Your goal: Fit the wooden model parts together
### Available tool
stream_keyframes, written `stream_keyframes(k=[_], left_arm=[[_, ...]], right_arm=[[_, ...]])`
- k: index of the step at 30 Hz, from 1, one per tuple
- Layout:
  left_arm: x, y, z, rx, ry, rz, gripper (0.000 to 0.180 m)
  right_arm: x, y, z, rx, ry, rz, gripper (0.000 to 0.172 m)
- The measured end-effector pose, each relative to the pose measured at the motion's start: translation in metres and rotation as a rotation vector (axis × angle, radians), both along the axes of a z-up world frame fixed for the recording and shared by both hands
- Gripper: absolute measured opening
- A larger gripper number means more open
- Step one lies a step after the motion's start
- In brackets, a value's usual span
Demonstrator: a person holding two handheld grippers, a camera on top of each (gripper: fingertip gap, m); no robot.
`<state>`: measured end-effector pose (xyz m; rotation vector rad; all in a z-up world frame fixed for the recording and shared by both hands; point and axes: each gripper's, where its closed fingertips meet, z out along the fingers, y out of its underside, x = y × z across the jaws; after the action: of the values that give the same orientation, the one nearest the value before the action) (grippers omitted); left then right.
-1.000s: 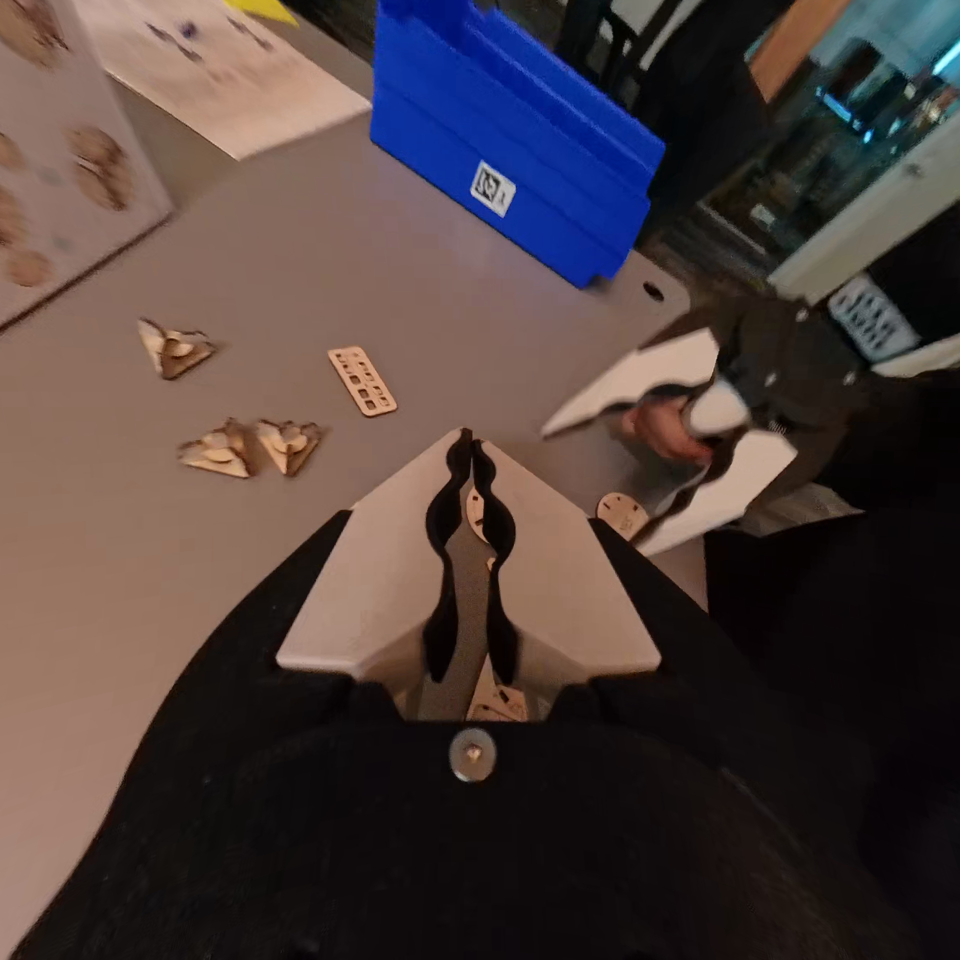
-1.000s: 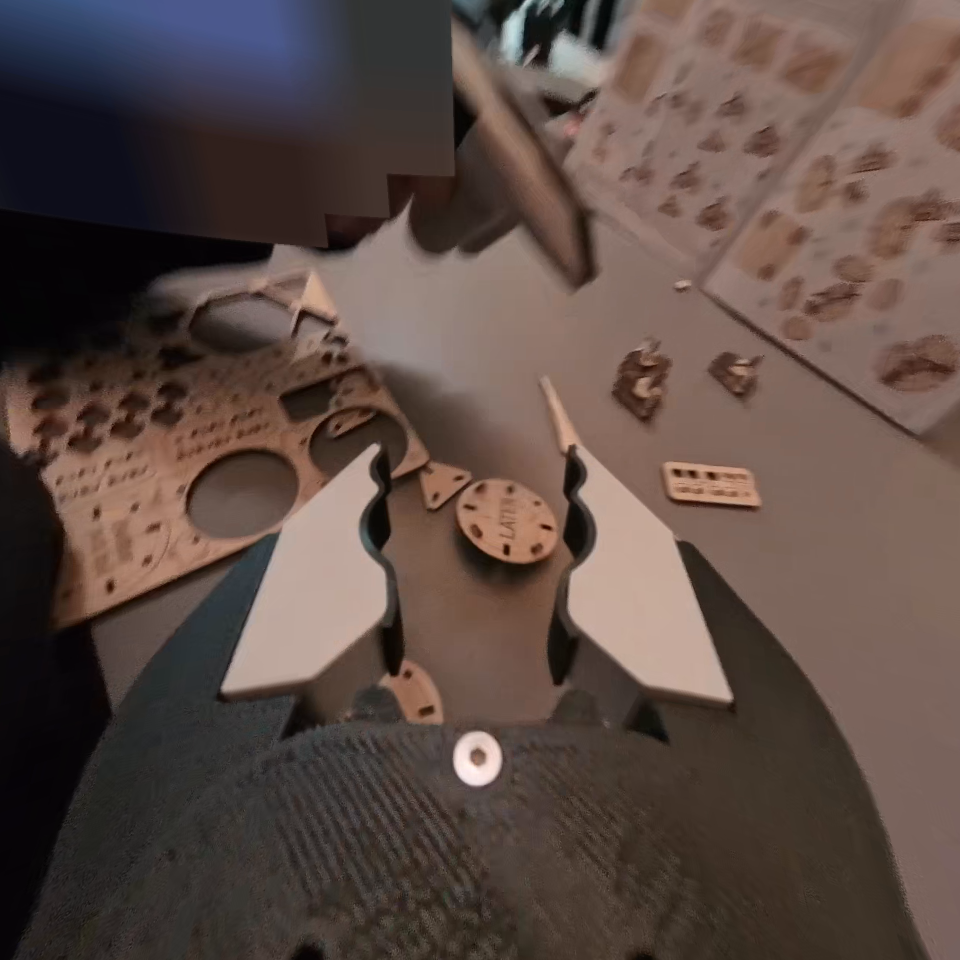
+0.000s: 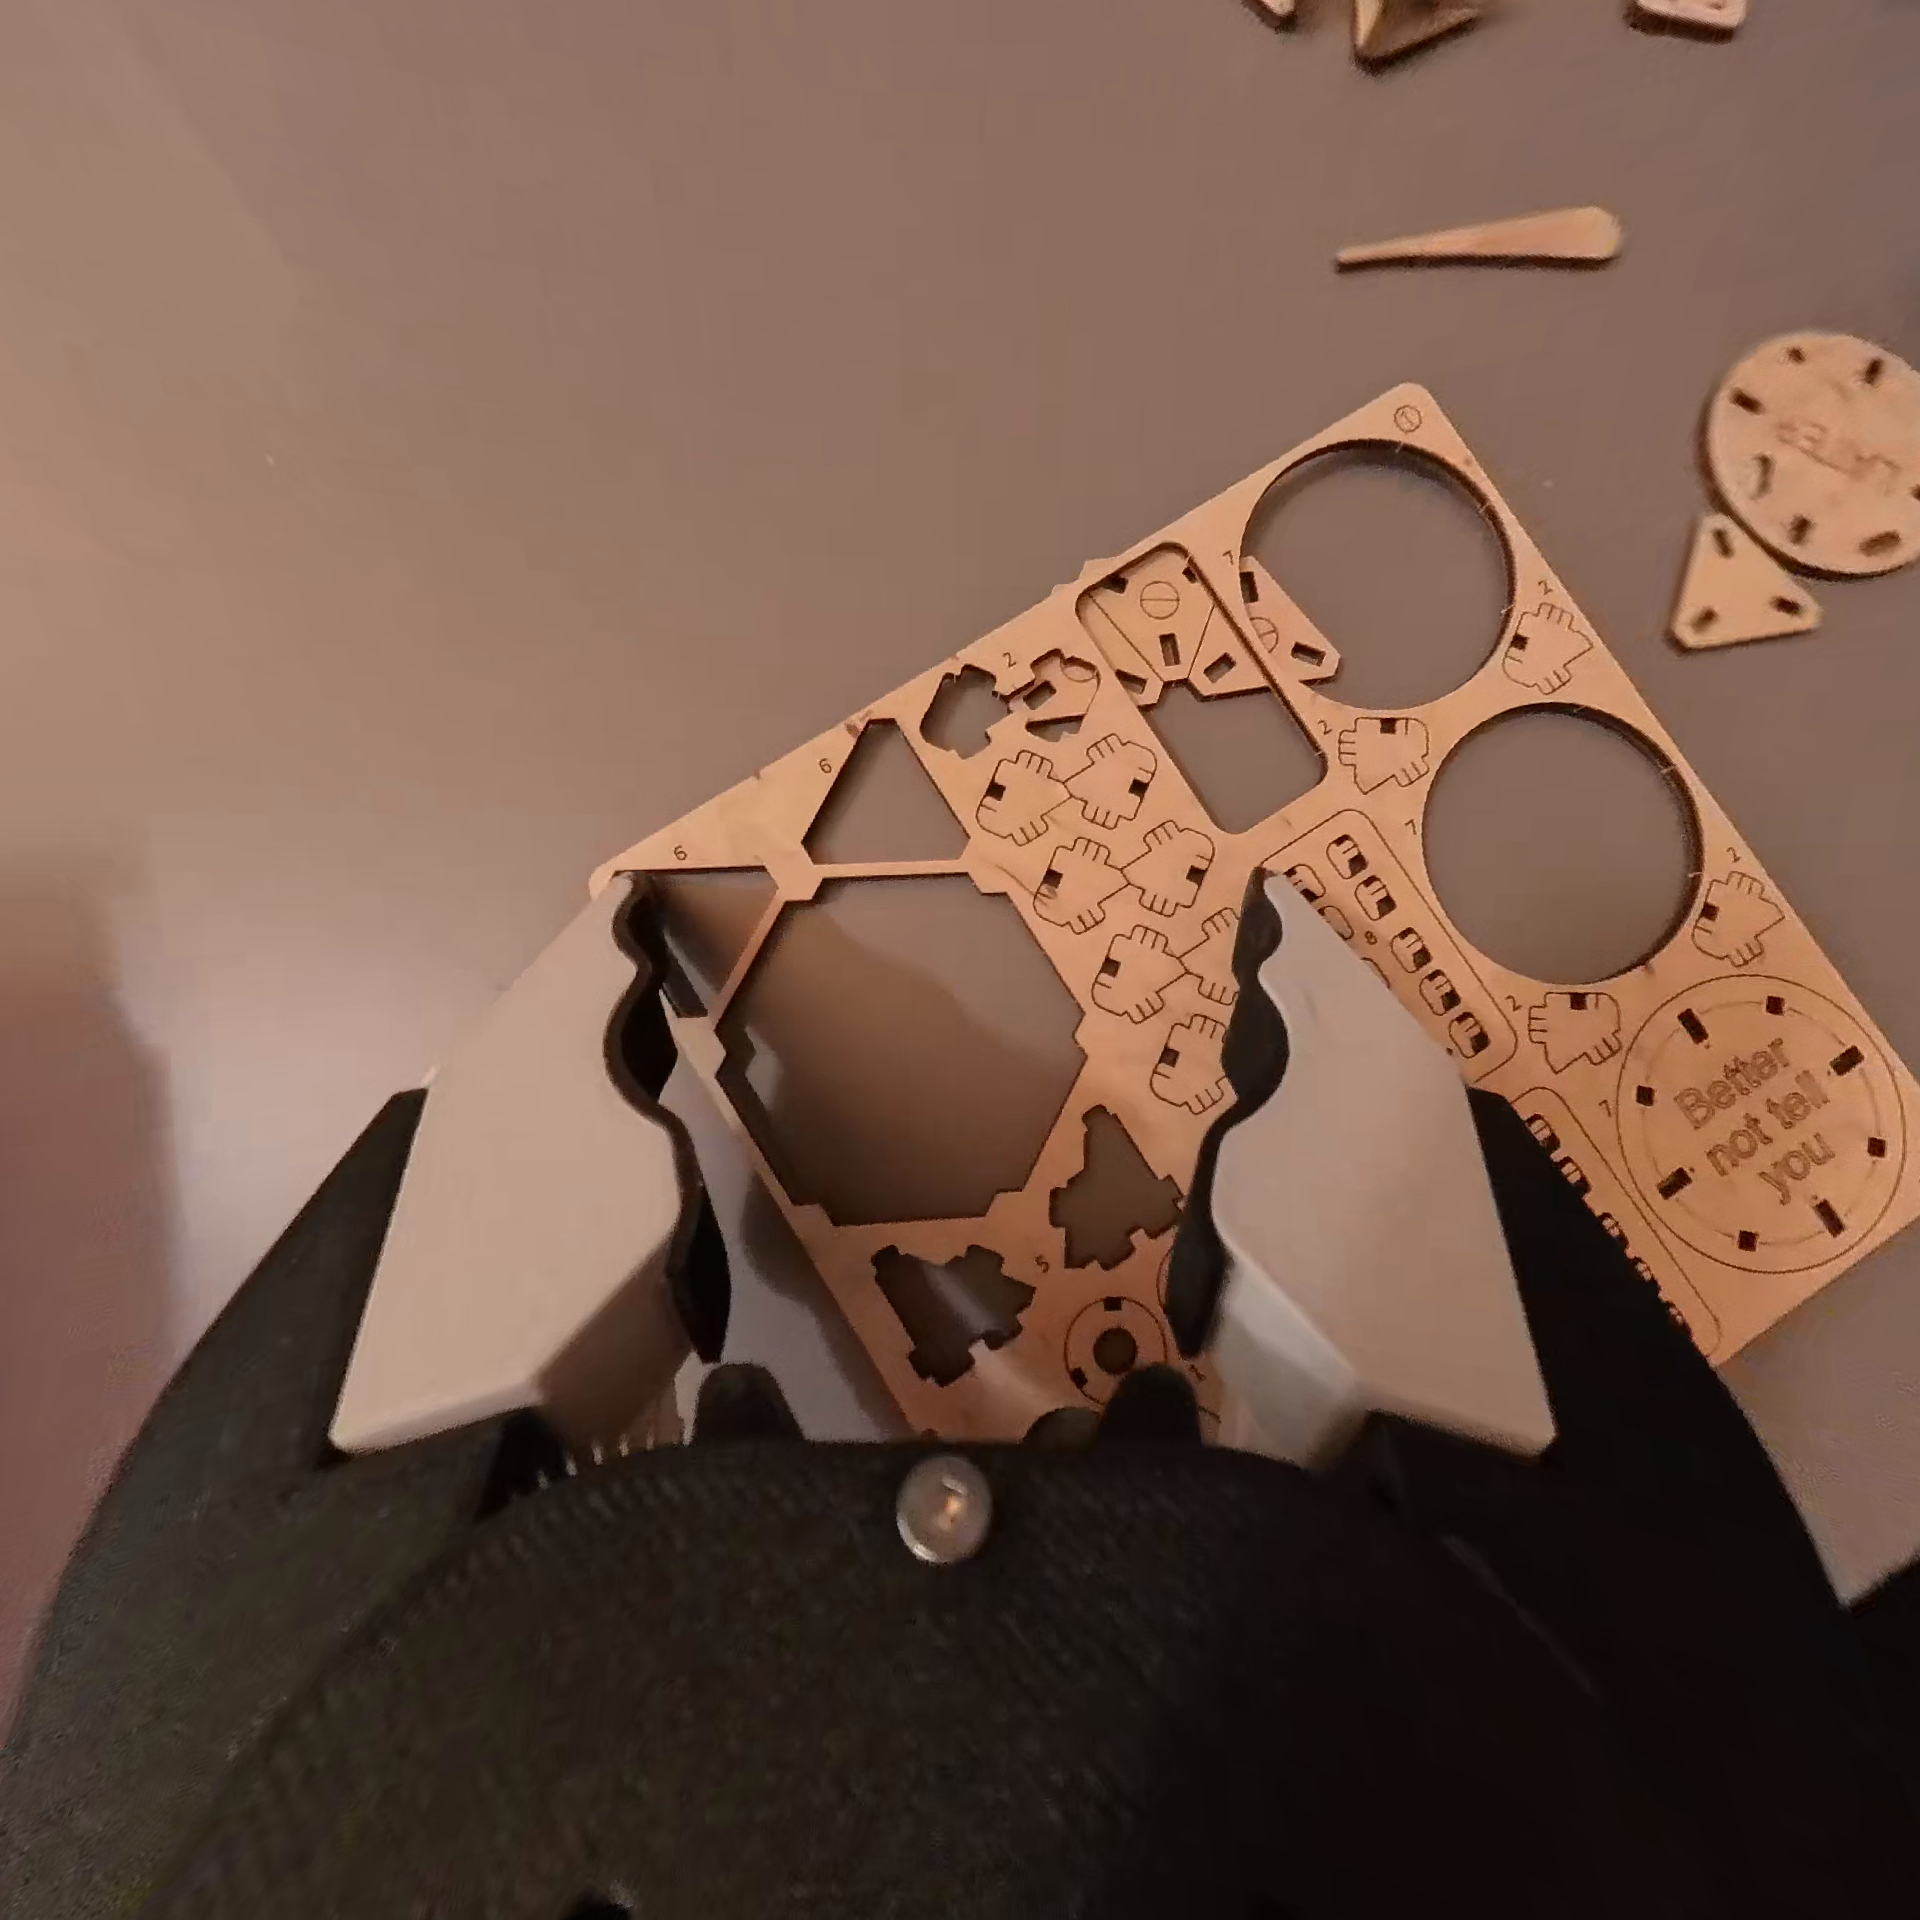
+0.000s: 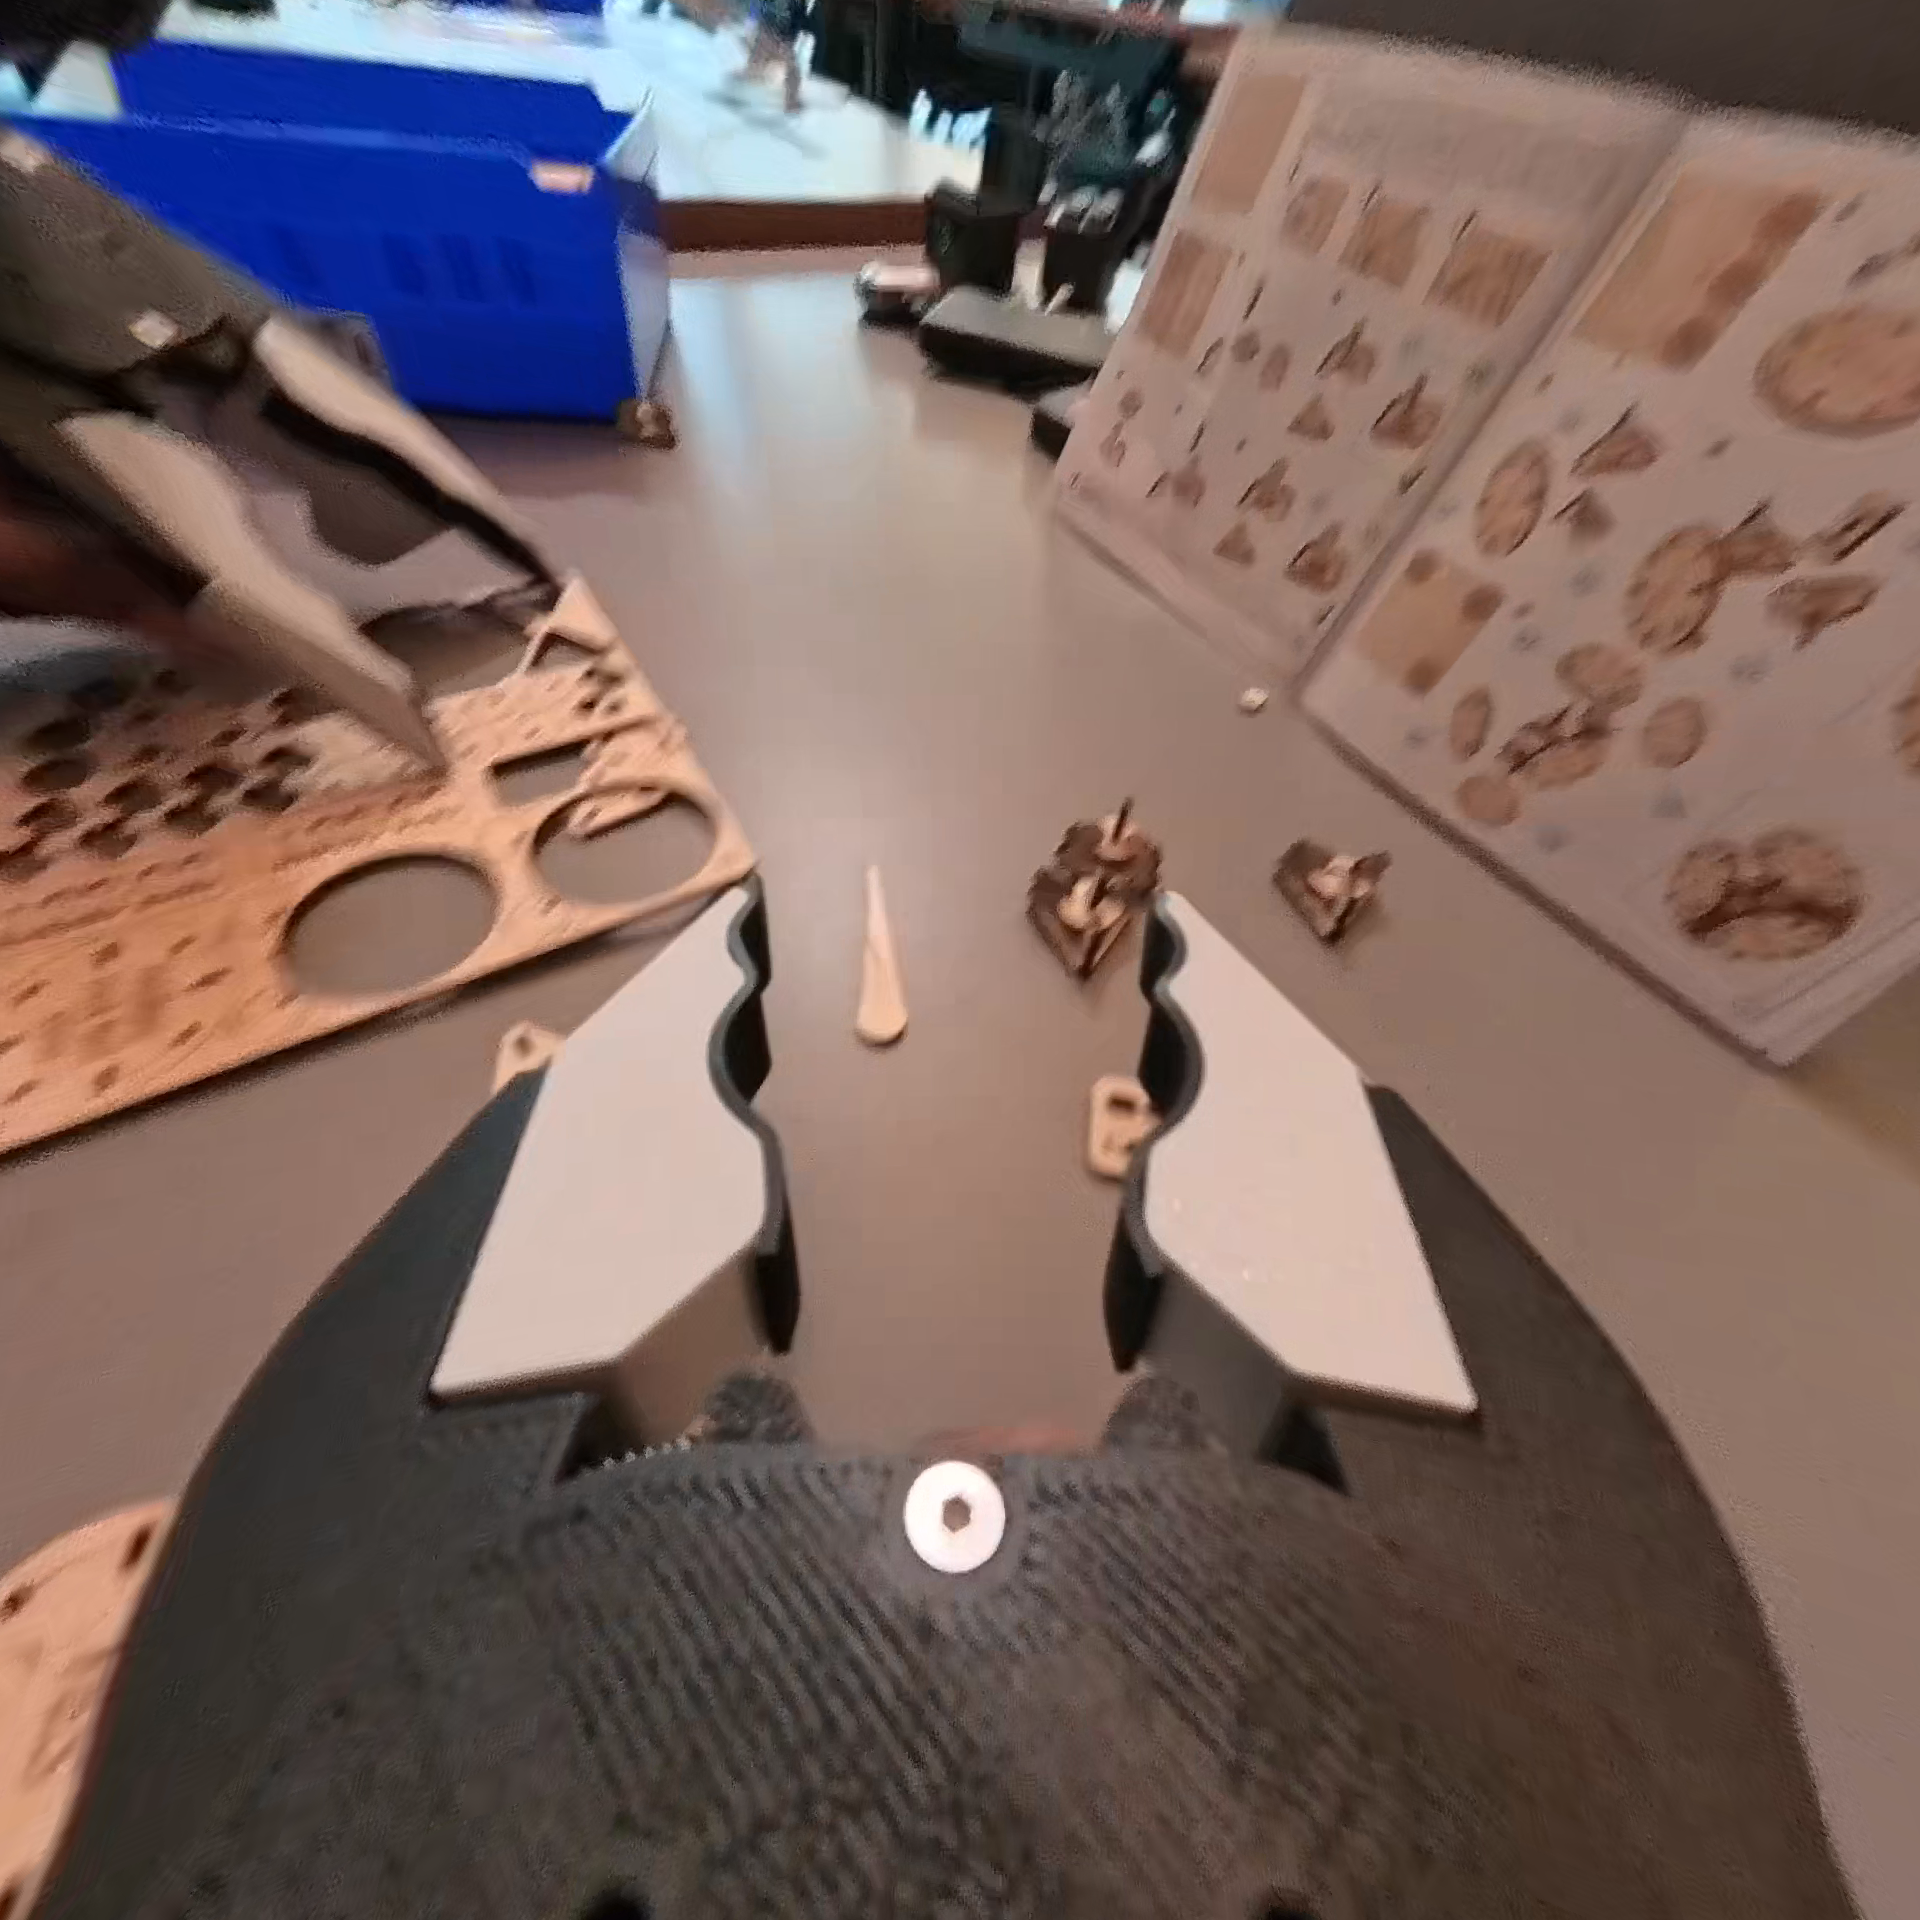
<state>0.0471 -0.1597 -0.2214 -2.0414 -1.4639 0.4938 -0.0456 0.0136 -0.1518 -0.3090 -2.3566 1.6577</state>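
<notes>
My left gripper [image 3: 940,904] hangs low over the laser-cut wooden sheet [image 3: 1226,831] on the grey tabletop [image 3: 520,416], fingers spread wide and pinching nothing. My right gripper [image 4: 951,914] hovers with fingers spread too, bare, the wooden stick [image 4: 878,966] lying between them on the tabletop. A small assembled wooden piece [image 4: 1091,883] sits just beyond the right finger. The blue bin [image 4: 416,239] stands far back; its contents are hidden from me.
</notes>
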Motion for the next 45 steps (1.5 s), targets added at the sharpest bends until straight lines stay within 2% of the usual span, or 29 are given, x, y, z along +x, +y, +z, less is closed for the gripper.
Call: stream_keyframes(k=[3, 6, 10, 13, 15, 18, 19, 25, 29, 33, 36, 40, 43, 45], left_arm=[[-0.02, -0.015, 0.01, -0.052, 0.058, 0.006, 0.105], [-0.04, -0.001, 0.039, -0.016, 0.175, -0.051, 0.1], [-0.066, 0.045, 0.071, 0.164, 0.265, -0.165, 0.093], [-0.088, 0.078, 0.075, 0.304, 0.26, -0.238, 0.089], [-0.1, 0.098, 0.075, 0.394, 0.23, -0.282, 0.088], [-0.113, 0.125, 0.079, 0.529, 0.197, -0.347, 0.087], [-0.116, 0.131, 0.08, 0.563, 0.196, -0.364, 0.086], [-0.109, 0.15, 0.081, 0.687, 0.199, -0.455, 0.083], [-0.098, 0.148, 0.088, 0.771, 0.187, -0.47, 0.083], [-0.081, 0.159, 0.101, 0.913, 0.133, -0.544, 0.081], [-0.06, 0.176, 0.108, 1.03, 0.067, -0.644, 0.054], [-0.041, 0.193, 0.115, 1.168, 0.009, -0.713, 0.031], [-0.042, 0.193, 0.117, 1.178, 0.049, -0.699, 0.009], [-0.049, 0.189, 0.112, 1.115, 0.092, -0.656, 0.0]], right_arm=[[0.02, 0.01, -0.025, 0.145, -0.08, 0.054, 0.101], [0.042, 0.015, -0.039, 0.213, -0.153, 0.137, 0.099], [0.056, 0.014, -0.053, 0.301, -0.172, 0.199, 0.098], [0.063, 0.013, -0.061, 0.358, -0.149, 0.229, 0.09], [0.068, 0.013, -0.063, 0.375, -0.15, 0.256, 0.076], [0.07, 0.01, -0.063, 0.379, -0.132, 0.266, 0.063], [0.07, 0.01, -0.063, 0.375, -0.134, 0.268, 0.053], [0.066, 0.011, -0.062, 0.372, -0.117, 0.257, 0.052], [0.049, 0.009, -0.039, 0.253, -0.011, 0.186, 0.052], [0.028, 0.012, 0.012, 0.01, 0.214, 0.052, 0.052], [0.024, 0.018, 0.039, -0.095, 0.361, -0.008, 0.052], [0.03, 0.017, 0.05, -0.095, 0.541, -0.044, 0.052], [0.037, 0.011, 0.049, -0.072, 0.605, -0.035, 0.051], [0.037, 0.01, 0.05, -0.072, 0.631, -0.049, 0.048]])
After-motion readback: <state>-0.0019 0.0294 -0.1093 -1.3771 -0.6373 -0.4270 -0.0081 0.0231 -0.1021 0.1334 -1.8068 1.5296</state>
